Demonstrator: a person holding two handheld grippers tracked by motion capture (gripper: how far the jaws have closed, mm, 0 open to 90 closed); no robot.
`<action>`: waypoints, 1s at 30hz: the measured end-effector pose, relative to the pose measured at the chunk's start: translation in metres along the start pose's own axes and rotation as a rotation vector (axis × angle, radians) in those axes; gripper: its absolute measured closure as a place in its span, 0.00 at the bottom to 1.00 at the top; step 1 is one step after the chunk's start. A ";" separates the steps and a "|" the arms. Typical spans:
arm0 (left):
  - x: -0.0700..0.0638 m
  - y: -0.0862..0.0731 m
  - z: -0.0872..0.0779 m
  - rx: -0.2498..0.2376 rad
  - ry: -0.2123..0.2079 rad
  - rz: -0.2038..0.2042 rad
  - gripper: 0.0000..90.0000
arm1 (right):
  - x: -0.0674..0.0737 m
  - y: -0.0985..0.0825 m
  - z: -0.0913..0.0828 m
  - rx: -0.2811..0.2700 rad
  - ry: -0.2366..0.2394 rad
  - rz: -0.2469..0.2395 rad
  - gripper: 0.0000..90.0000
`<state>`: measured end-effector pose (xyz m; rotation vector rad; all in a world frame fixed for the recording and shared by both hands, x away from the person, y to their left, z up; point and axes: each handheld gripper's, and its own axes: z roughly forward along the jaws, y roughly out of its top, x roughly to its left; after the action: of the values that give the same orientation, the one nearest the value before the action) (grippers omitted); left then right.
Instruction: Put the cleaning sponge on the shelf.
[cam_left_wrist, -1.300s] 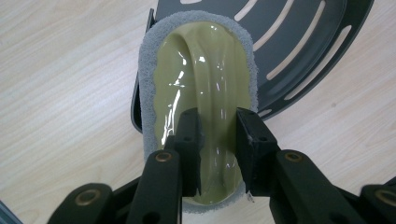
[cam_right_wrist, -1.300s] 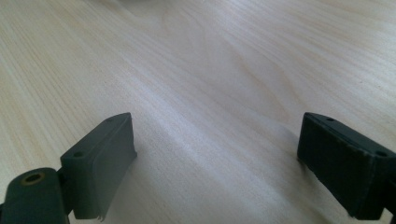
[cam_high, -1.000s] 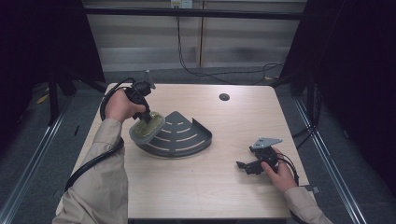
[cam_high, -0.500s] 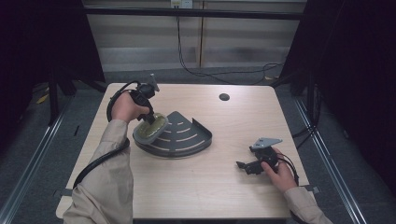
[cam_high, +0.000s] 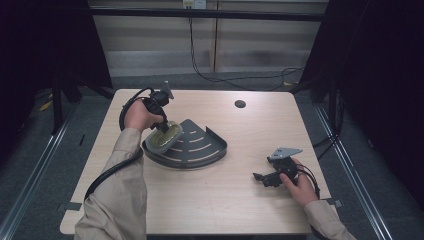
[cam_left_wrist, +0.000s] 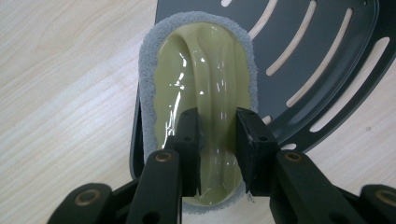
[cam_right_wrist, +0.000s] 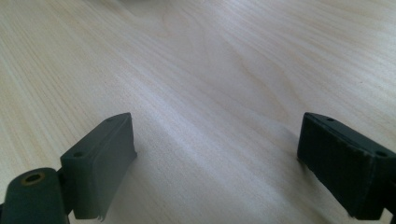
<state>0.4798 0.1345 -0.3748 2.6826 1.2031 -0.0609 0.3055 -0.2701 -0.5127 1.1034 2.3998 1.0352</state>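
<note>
An oval sponge (cam_high: 169, 137) with a glossy olive top and a grey foam rim is pinched along its raised middle ridge by my left gripper (cam_high: 163, 128). It hangs over the left corner of a dark grey fan-shaped slotted rack (cam_high: 202, 147) on the wooden table. In the left gripper view the sponge (cam_left_wrist: 196, 70) overlaps the rack (cam_left_wrist: 327, 51) and its left rim, with my left gripper (cam_left_wrist: 217, 140) shut on the ridge. Whether the sponge touches the rack I cannot tell. My right gripper (cam_high: 264, 180) rests on the table at the right front, open and holding nothing (cam_right_wrist: 215, 154).
The light wooden table (cam_high: 250, 130) has a small round dark hole (cam_high: 240, 104) at its back centre. A black cable (cam_high: 125, 107) loops from the left gripper. Dark curtains and floor rails flank the table on both sides.
My left hand has sunk a little and shifted right, bringing the sponge lower over the rack's left corner. The right hand has stayed put.
</note>
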 end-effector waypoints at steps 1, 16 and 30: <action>0.000 0.001 0.001 0.002 0.000 0.002 0.79 | 0.000 0.000 0.000 0.000 0.000 0.000 0.12; -0.001 0.005 0.018 0.013 0.022 0.021 0.79 | 0.000 0.000 0.000 0.000 0.000 0.000 0.12; 0.003 0.006 0.030 0.005 0.015 0.024 0.79 | 0.000 0.000 0.000 0.002 0.000 0.003 0.12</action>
<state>0.4875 0.1275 -0.4032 2.7060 1.1764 -0.0404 0.3053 -0.2700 -0.5126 1.1078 2.4000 1.0342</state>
